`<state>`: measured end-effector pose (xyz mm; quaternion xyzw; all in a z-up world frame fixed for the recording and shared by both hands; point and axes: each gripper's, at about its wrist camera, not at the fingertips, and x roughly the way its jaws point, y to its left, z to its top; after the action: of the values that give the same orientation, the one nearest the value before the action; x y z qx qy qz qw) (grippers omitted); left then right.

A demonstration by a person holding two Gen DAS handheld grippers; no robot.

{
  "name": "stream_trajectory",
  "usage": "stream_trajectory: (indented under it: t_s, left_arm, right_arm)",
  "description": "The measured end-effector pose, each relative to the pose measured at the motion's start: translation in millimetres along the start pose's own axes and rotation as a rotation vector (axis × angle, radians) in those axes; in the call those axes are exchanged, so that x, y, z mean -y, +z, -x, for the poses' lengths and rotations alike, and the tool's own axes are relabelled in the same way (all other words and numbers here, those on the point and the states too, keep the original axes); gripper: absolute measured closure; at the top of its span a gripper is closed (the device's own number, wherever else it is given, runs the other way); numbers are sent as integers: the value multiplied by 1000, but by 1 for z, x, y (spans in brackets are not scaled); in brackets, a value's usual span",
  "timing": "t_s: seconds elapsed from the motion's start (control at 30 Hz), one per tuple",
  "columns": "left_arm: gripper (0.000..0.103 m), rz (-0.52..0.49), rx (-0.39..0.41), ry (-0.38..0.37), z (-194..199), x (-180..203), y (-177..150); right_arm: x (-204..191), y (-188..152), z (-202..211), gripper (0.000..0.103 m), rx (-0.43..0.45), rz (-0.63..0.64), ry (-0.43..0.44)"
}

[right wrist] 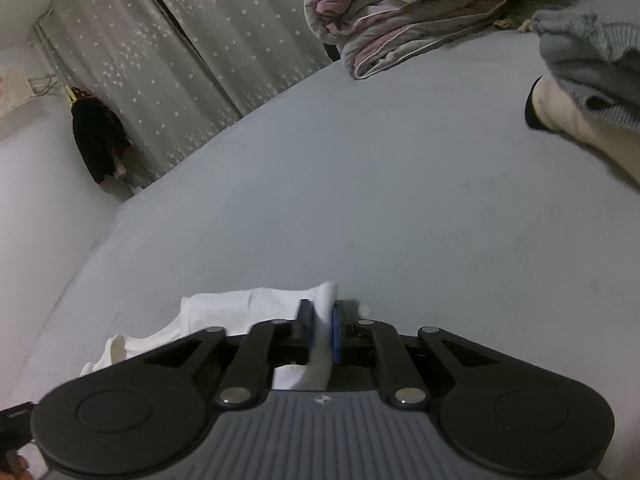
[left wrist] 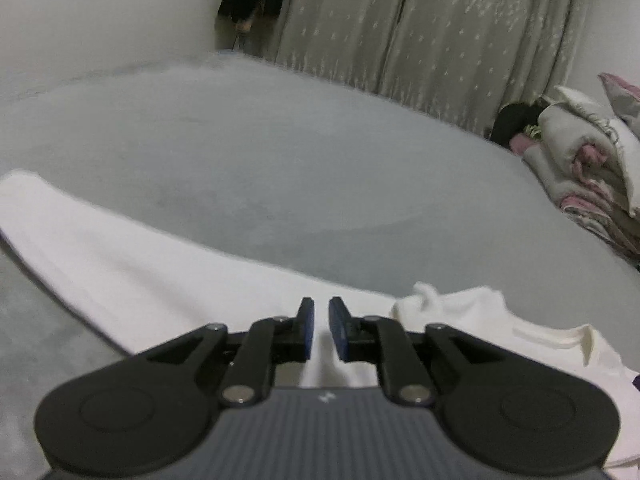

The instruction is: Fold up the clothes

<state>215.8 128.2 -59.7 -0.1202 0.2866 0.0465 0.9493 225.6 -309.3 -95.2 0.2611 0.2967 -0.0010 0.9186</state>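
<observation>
The white garment (left wrist: 132, 272) lay on the grey bed (left wrist: 280, 168), spread in a long band across the near edge in the left wrist view, with a bunched, wrinkled part toward the right of that view.

The left hand-held gripper (left wrist: 319, 330) hovered over the white fabric. Its blue-padded fingers (left wrist: 307, 330) stood slightly apart with a narrow gap; nothing visible was caught between them, so it read as released.

The right hand-held gripper (right wrist: 323, 330) was clenched on a fold of the same white garment (right wrist: 256, 308); cloth ran up between the two fingers and poked out past the tips. The rest of the garment trailed to the left of the gripper in that view, down onto the bed (right wrist: 400, 200).

At the far side of the bed lay a rolled grey-and-pink quilt (right wrist: 392, 20), and near it a grey knitted garment (right wrist: 592, 52) over a cream item (right wrist: 572, 120). Star-patterned curtains (right wrist: 180, 40) hung behind. A dark garment (right wrist: 98, 140) hung by the wall beside the curtains.
</observation>
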Motion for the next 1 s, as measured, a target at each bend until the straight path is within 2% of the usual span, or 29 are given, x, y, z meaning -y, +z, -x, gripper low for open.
stream_trajectory:
  t_s: [0.13, 0.2, 0.27, 0.37, 0.43, 0.53, 0.67, 0.9, 0.93, 1.0]
  left_arm:
    - [77, -78, 71, -95, 18, 27, -1]
    - [76, -125, 56, -133, 13, 42, -6]
    - [76, -166, 23, -136, 2, 51, -14]
    - [75, -189, -42, -63, -19, 53, -27]
    - [71, -153, -50, -71, -23, 44, -31]
    - [72, -166, -39, -32, -17, 45, -27]
    - [71, -265, -29, 90, -2, 44, -35]
    - [64, -102, -31, 212, 26, -29, -22]
    - [60, -82, -22, 243, 28, -39, -22]
    - [57, -45, -5, 314, 34, -60, -22]
  right_arm:
    - [-11, 5, 17, 79, 57, 60, 11]
    - [-22, 2, 21, 79, 58, 124, 52]
    - [-35, -4, 19, 79, 40, 207, 90]
    - [-53, -18, 4, 79, -37, 343, 79]
    - [-59, -25, -5, 79, -81, 398, 61]
    - [-57, -27, -11, 80, -86, 408, 51]
    - [-54, -24, -10, 79, -84, 388, 58]
    - [-51, -23, -6, 75, -82, 372, 62]
    - [-52, -24, -5, 75, -79, 378, 57]
    - [-53, -24, -5, 72, -77, 387, 54]
